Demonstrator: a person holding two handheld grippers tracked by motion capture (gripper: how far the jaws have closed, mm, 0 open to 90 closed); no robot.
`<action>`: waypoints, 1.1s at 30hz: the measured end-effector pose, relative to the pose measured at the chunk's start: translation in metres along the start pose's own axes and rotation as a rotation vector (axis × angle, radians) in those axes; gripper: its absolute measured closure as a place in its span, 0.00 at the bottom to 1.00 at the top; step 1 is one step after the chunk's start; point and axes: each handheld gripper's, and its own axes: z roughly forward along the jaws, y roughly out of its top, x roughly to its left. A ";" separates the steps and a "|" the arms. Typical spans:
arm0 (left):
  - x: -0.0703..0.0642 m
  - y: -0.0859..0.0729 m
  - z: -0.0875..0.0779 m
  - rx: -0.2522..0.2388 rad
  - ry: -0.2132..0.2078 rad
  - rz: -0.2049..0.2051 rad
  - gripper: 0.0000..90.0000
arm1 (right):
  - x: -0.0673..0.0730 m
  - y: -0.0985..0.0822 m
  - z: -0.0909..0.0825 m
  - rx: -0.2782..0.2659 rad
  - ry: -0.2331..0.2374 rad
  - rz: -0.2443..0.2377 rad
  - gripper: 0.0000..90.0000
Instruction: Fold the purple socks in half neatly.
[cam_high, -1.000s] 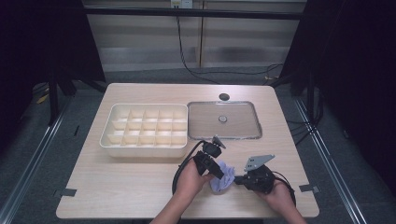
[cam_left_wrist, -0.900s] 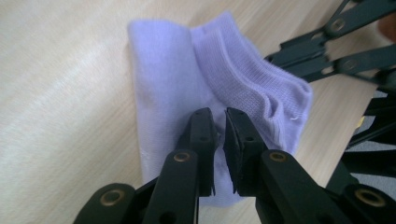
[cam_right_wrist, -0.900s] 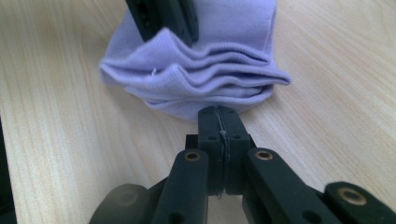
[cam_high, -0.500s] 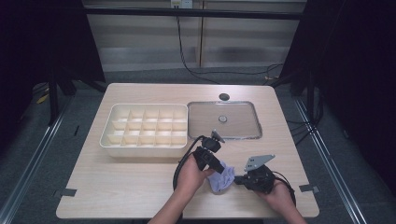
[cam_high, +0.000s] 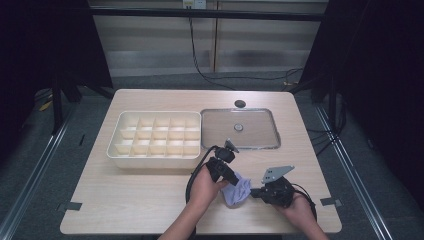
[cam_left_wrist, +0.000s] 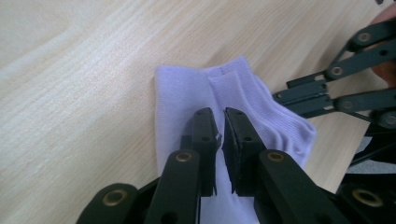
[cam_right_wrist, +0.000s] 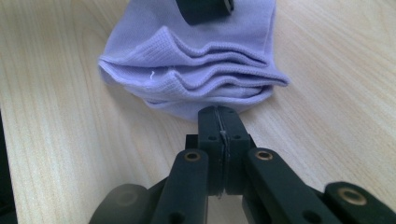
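Note:
A pale lilac sock lies folded on the wooden table near its front edge. In the left gripper view my left gripper rests on top of the sock, its jaws almost together with a thin dark slit and no cloth in it. In the high view it comes onto the sock from the left. My right gripper has its jaws pressed together, and the sock's folded edge narrows into their tips. In the high view it meets the sock from the right.
A cream divided organiser box stands behind the left hand. A flat grey lid with a small knob lies to its right. A dark round hole sits near the table's far edge. Black cables trail from both grippers.
The left hand has edged slightly over the sock. The right hand and the sock look the same.

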 end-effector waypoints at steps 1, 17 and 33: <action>-0.001 0.000 -0.001 -0.005 0.008 -0.004 0.93 | 0.000 0.000 0.000 0.000 0.001 0.001 0.99; 0.002 -0.007 0.000 0.009 0.018 -0.012 0.85 | 0.000 0.000 0.000 -0.002 0.000 -0.001 0.99; 0.018 -0.017 -0.020 -0.011 0.039 -0.053 0.72 | 0.000 0.000 0.000 -0.004 0.003 0.006 0.99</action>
